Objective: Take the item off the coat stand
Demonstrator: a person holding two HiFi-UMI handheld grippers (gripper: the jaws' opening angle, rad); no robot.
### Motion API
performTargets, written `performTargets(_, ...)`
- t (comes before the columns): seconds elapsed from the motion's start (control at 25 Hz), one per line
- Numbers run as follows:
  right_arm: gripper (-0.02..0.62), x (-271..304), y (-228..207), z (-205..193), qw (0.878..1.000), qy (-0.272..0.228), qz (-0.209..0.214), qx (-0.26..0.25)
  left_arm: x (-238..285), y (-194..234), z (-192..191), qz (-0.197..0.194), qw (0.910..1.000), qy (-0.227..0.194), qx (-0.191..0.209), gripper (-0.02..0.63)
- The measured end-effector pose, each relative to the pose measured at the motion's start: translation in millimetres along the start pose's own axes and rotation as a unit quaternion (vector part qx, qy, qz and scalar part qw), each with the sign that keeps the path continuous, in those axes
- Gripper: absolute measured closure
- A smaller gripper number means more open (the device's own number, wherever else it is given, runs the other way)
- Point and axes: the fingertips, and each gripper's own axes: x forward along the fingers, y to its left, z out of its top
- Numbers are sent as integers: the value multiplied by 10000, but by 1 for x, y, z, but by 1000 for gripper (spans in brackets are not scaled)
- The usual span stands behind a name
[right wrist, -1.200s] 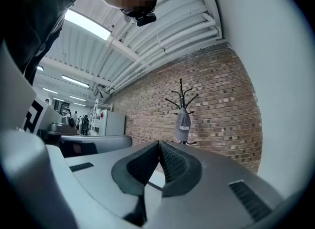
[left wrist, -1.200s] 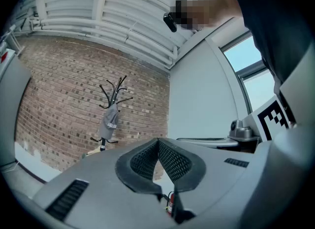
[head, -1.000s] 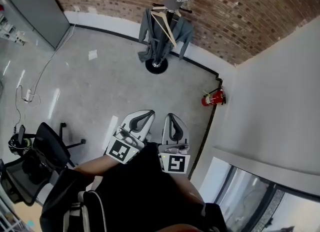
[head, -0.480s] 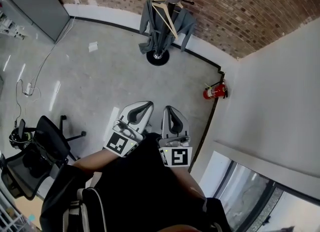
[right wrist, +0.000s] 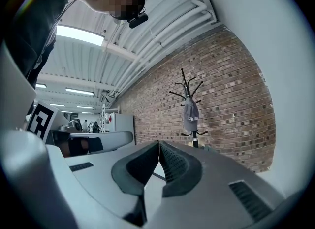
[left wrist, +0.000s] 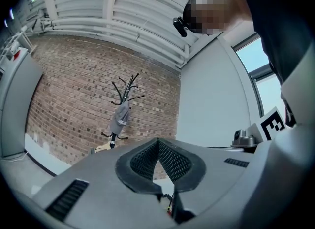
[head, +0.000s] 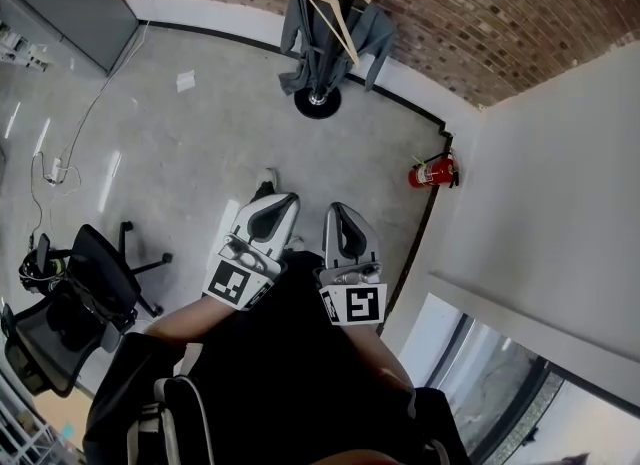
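A black coat stand (head: 320,103) stands against the brick wall at the far end of the room. A grey cap (left wrist: 121,116) (right wrist: 191,116) hangs from its upper hooks, and a grey jacket (head: 330,48) on a wooden hanger (head: 332,23) hangs lower down. My left gripper (head: 276,199) and right gripper (head: 338,211) are held side by side close to my body, several steps short of the stand. Both point towards it. The jaws of each are closed together with nothing between them.
A red fire extinguisher (head: 432,170) sits by the white wall at the right. Black office chairs (head: 75,303) stand at the left, near a cable (head: 70,153) on the floor. A grey cabinet (head: 70,3) is at the far left. A shoe (head: 265,185) shows ahead of the left gripper.
The stand has slid up and farther off in the head view, its cap now cut by the frame edge. A foot has appeared ahead of the left gripper. Both grippers stay shut.
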Motion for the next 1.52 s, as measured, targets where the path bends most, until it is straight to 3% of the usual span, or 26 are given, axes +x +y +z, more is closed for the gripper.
performTargets(0.4, 574, 41, -25, -3, 9998, 59, -170, -48, 49, 19, -1, -445, 9989, -123, -120, 588)
performTargets(0.52, 574, 61, -39, 5, 9995, -38, -300, -64, 63, 29, -8, -593, 9982, 91, 48, 588)
performTargets(0.68, 574, 98, -60, 13, 9987, -132, -489, -19, 85, 62, -5, -485, 9987, 140, 78, 588)
performTargets(0.92, 574, 158, -60, 9, 9999, -95, -105, -84, 120, 110, -9, -249, 9995, 146, 151, 588)
performTargets(1.12, 574, 210, -83, 20, 9996, 19, -259, -128, 159, 156, 4, -159, 9998, 112, -32, 588)
performTargets(1.52, 574, 293, -109, 38, 9981, 111, -561, -215, 223, 201, 28, -805, 9966, 151, -104, 588)
